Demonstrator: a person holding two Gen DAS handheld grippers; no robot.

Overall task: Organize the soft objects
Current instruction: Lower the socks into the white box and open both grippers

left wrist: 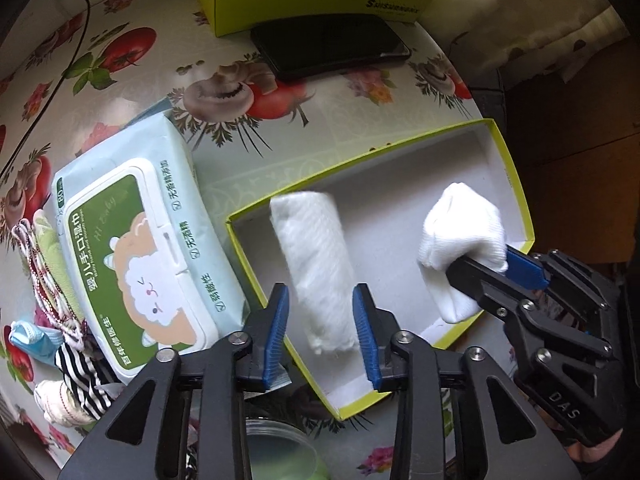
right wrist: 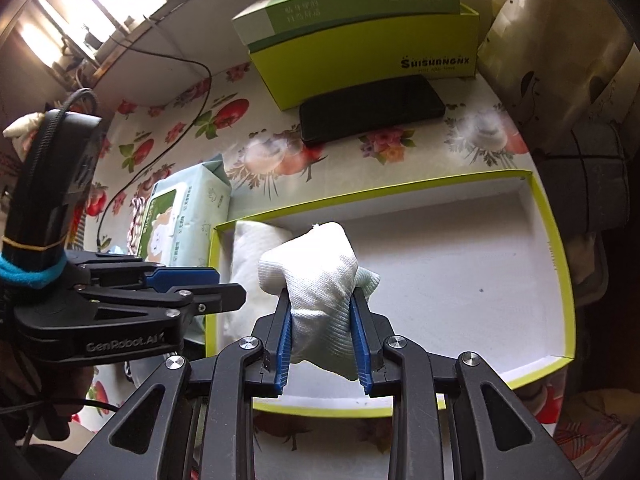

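The right claw (right wrist: 322,344) squeezes a folded white sock (right wrist: 320,276) over the shallow yellow-green cardboard box (right wrist: 554,248). The left claw (left wrist: 322,336) is open around a rolled white cloth (left wrist: 316,264), whose long side points straight away from it.

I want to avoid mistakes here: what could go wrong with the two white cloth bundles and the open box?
1. The right gripper pinches only the lower part of the folded white cloth bundle; it may unfold or slip.
2. The rolled white towel lies between the open left gripper fingers, so closing could drag it.
3. Both grippers crowd the shallow yellow-green cardboard box and may collide.
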